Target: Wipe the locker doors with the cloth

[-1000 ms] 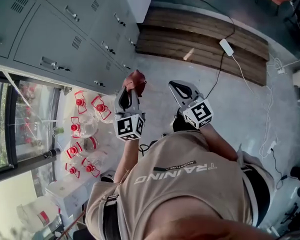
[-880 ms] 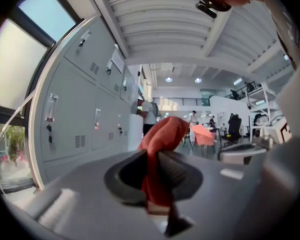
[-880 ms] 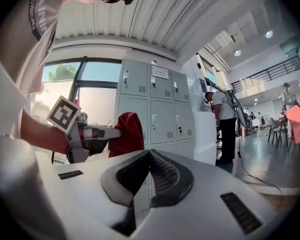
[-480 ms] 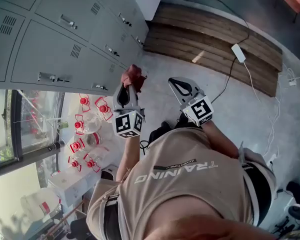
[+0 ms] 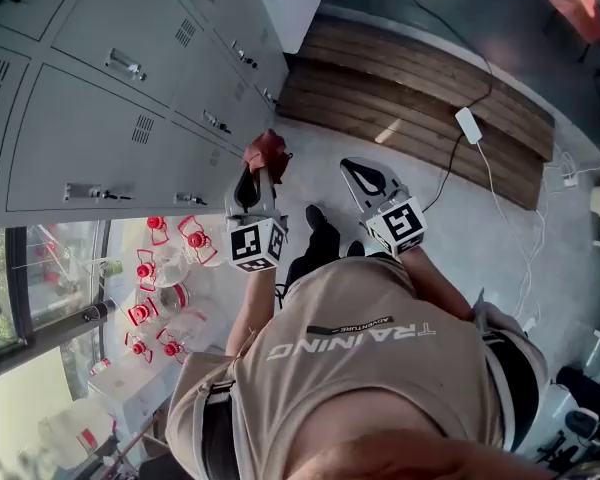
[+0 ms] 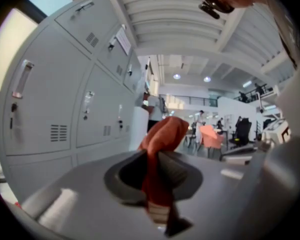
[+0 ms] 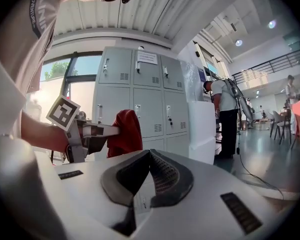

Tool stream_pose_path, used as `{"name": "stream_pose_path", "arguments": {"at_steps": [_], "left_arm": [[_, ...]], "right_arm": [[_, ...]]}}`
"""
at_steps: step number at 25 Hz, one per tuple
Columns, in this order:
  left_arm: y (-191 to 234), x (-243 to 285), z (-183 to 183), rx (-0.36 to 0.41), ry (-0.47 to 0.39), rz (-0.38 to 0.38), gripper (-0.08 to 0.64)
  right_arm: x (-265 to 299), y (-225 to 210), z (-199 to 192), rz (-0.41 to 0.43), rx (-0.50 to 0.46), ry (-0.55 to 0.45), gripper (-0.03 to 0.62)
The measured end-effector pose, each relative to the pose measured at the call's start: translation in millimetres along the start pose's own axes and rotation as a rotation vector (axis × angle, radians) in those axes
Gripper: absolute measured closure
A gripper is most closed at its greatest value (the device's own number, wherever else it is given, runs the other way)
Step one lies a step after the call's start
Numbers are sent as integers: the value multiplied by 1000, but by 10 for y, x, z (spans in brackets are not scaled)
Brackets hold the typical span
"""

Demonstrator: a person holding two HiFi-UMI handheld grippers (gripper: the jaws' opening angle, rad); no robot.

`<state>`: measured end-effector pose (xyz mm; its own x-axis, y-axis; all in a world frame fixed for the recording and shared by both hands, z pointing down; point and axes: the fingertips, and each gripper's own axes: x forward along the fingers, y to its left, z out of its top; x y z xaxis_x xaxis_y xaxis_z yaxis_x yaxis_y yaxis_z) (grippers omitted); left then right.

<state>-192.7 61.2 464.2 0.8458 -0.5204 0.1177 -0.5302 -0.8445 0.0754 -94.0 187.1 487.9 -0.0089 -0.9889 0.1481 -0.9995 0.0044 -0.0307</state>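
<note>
Cloth [image 5: 267,151], red and bunched, is clamped in the left hand-held gripper [image 5: 256,176], near the grey locker doors [image 5: 110,118] but apart from them; wiping looks not yet begun. The right hand-held gripper [image 5: 352,171] is closed on nothing. Since a second ago both have barely shifted; only the view has swung.

Counted: two grippers, namely the left gripper [image 5: 257,171] and the right gripper [image 5: 352,168], and one red cloth [image 5: 267,150]. The right gripper view shows six locker doors [image 7: 151,111] in full, three across and two down, with one white cabinet [image 7: 202,129] beside them and one person [image 7: 229,109] standing by it. The head view adds one wooden platform [image 5: 410,78], one white power block [image 5: 469,125], and what look like seven red-capped clear containers [image 5: 193,238], though glare there leaves that figure uncertain.
</note>
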Motion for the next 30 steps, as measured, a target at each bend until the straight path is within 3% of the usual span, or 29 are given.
{"name": "stream_pose_path", "arguments": {"at_steps": [7,12,18,23,30], "left_arm": [[337,854,461,-33,-78,-72,502],[559,1253,459,-90,-64,-117,502],[714,1669,418,-82,-30,-120,502],[863,2056,428,-61,-10,-61,502],[1055,2620,606,-25,-9,166,502]], "right_arm": [[689,-458,498,-65,-59,-26,577],[1189,-609,593,-78,-48,-31,577],[1651,-803,560,-49,-38,-9,576],[2024,-1158,499,5,-7,-5,576],[2717,-1794,601,223,-37,-20,577]]}}
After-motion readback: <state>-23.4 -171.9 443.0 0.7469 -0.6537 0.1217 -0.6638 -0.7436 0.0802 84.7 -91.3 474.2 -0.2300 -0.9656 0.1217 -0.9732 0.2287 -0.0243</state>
